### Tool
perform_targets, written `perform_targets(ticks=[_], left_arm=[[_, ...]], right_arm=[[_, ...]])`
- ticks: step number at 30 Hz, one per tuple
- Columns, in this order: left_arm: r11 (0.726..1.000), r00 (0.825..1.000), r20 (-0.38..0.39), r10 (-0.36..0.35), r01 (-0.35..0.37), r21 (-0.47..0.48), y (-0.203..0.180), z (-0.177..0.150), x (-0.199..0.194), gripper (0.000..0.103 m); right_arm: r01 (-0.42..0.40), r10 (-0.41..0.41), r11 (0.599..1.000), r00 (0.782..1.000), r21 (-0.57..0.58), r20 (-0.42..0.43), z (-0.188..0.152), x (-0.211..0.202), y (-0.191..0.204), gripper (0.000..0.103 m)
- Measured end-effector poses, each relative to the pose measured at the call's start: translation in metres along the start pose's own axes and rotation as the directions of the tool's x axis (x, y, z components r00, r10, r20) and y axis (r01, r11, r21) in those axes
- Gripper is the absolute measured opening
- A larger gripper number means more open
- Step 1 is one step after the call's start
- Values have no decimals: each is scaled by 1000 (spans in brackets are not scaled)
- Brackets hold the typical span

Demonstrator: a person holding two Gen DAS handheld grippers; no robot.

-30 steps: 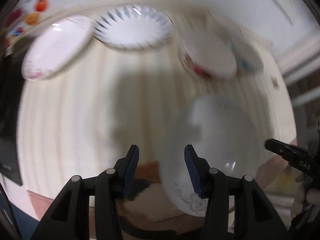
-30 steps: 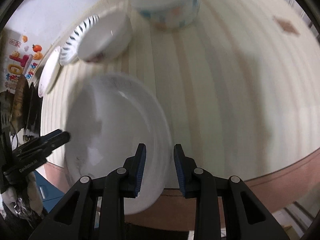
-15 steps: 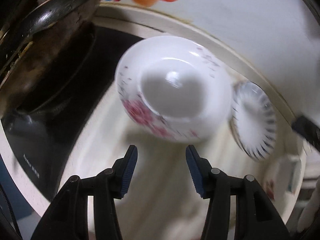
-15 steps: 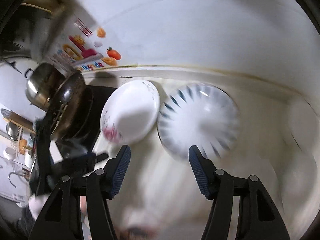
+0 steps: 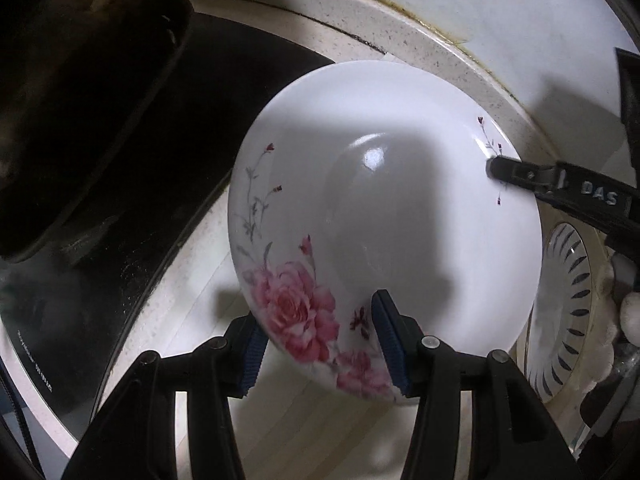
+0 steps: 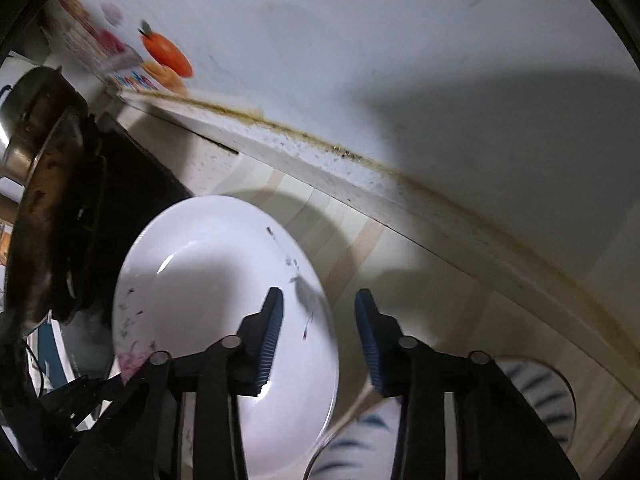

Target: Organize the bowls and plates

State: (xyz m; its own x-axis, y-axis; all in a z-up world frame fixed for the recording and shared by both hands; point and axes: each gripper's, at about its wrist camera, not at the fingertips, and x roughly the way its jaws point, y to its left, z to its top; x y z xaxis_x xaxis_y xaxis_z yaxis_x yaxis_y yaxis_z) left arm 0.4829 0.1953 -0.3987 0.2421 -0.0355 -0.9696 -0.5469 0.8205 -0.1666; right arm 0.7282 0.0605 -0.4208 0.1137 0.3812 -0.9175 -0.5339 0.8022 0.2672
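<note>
Black glass of a cooktop (image 5: pixel 160 200) fills the left of the left wrist view, with a dark pan (image 5: pixel 80 100) standing on it. Just right of it, on the pale striped counter (image 5: pixel 320 432), is the rose plate (image 5: pixel 380 208), white with pink blooms on its near rim; its left edge overlaps the cooktop's border.

The left gripper (image 5: pixel 318 314) straddles that near rim: one blue pad sits partly hidden behind the edge and the other lies over the plate's face. Whether the pads actually press the china cannot be told.

Farther right, the right gripper (image 6: pixel 319 294) has its jaws astride the plate's opposite rim. They have just been closing, yet a gap shows on either side of the rim, so they stand apart and pinch nothing.

At the far right lies the striped plate (image 5: pixel 568 312), close beside the rose plate, with the wall (image 6: pixel 400 60) rising behind the counter.

Step in hand, as judged: a two-handed pickup of the rose plate, probably to stack it with the striped plate.

The next move calls for both sets of jaws to close squarely on the thin rim before any lift, and then for an even raise, since glazed china held at the edge may slip or tip toward the weaker grip.
</note>
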Motion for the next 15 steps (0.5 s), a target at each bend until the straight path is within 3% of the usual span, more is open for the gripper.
perform_targets(ticks=[3, 15], left_arm=[[1000, 1000, 27, -6, 7, -13, 2, 1, 0, 43], [999, 995, 85, -42, 42, 1, 7, -5, -27, 41]], right_arm=[[-38, 38, 999, 999, 0, -22, 6, 16, -7, 25], [-63, 64, 997, 998, -32, 14, -9, -3, 1, 24]])
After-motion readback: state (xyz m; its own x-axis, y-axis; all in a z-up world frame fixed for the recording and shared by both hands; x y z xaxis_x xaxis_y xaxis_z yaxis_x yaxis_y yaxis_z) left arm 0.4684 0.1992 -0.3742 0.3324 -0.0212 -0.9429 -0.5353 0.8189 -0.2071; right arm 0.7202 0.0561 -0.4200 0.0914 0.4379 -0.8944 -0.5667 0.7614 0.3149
